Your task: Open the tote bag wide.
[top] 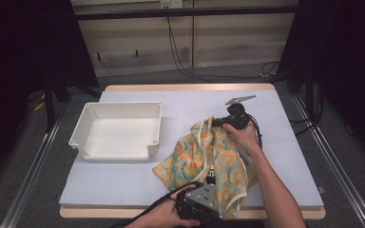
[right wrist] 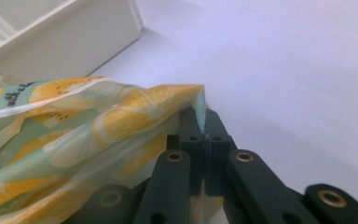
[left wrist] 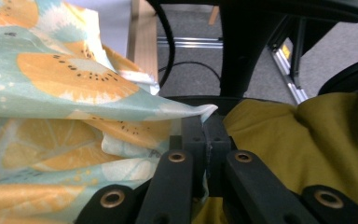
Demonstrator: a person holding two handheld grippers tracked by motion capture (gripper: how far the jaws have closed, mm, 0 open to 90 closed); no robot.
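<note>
A thin cloth [top: 204, 156] printed with orange fruit slices on pale teal lies crumpled on the pale blue table [top: 275, 156], right of centre. My left gripper [top: 210, 182] is at the table's front edge, jaws pointing away from me and shut on the cloth's near edge; the cloth [left wrist: 74, 84] drapes to the left of its closed jaws [left wrist: 207, 135]. My right gripper [top: 215, 122] is at the cloth's far end, shut on a corner. In the right gripper view that folded corner [right wrist: 121, 116] is pinched between the closed jaws [right wrist: 205, 128], just above the table.
A white open tray [top: 83, 128] stands on the left half of the table, close to the cloth's left side; its wall [right wrist: 74, 37] is near the right gripper. The table's wooden front edge [left wrist: 142, 42] and the person's yellow garment [left wrist: 307, 140] lie behind the left gripper.
</note>
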